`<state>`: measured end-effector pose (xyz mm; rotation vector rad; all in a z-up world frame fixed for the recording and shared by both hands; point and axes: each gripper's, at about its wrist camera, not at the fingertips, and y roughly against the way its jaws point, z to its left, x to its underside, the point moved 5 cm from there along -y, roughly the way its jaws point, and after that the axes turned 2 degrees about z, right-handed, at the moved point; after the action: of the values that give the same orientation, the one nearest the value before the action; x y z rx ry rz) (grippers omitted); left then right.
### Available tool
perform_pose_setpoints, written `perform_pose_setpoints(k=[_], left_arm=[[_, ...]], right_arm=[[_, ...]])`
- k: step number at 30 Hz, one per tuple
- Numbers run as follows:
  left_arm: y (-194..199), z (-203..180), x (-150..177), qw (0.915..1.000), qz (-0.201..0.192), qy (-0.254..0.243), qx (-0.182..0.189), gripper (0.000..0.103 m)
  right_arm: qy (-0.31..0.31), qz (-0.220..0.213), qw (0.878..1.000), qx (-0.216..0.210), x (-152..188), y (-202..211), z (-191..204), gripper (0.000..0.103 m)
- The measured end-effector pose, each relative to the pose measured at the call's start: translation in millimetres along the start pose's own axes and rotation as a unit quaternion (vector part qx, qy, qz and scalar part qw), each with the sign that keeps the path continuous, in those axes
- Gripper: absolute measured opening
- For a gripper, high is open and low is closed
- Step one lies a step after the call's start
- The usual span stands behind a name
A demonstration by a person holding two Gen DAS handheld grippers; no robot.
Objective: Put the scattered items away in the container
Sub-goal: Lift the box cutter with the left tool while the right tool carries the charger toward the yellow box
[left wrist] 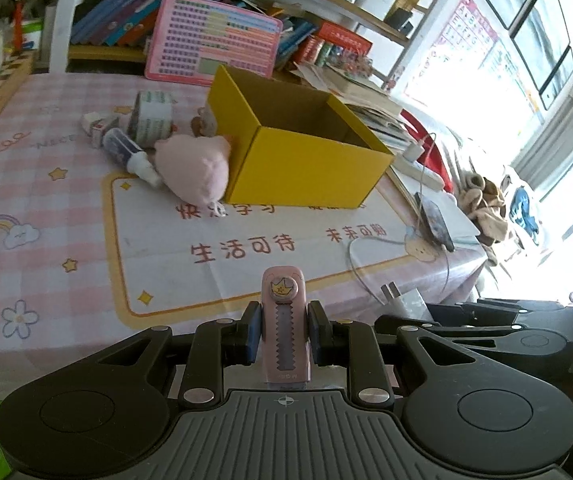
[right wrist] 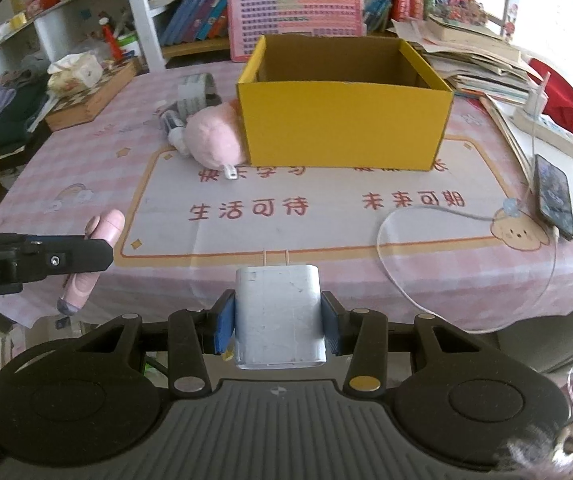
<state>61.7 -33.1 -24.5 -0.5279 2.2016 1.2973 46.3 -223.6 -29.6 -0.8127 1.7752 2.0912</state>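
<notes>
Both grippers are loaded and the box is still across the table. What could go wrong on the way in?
1. The left gripper pinches the pink cutter low, with most of it sticking out; it may pivot or slip.
2. The right gripper holds the charger near the looped cable, which could snag.
3. The plush leans against the box; nudging the box could shift it.

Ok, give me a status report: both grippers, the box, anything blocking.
Left gripper shut on pink ridged utility knife. Right gripper shut on white plug charger. Open yellow cardboard box ahead, path clear; pink plush toy touching its left side.
</notes>
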Motion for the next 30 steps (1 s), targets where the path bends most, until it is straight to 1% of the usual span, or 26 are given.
perform_pose_setpoints(k=[9, 13, 21, 30], left_arm=[[-16, -16, -8, 0.9994, 0.015, -0.026, 0.017, 0.023], [-25, -19, -12, 0.9991, 0.022, -0.028, 0.022, 0.023], [-45, -27, -28, 0.9978, 0.031, -0.044, 0.039, 0.023], [-66, -26, -43, 0.9970, 0.039, -0.048, 0.046, 0.023]], right_arm=[[-0.029, 0.004, 0.999, 0.017, 4, -1, -18, 0.041], [-0.037, 0.008, 0.999, 0.023, 2, -4, -25, 0.042], [-0.053, 0.009, 0.998, 0.042, -8, -10, -41, 0.042], [-0.054, 0.016, 0.998, 0.041, -25, -27, -53, 0.042]])
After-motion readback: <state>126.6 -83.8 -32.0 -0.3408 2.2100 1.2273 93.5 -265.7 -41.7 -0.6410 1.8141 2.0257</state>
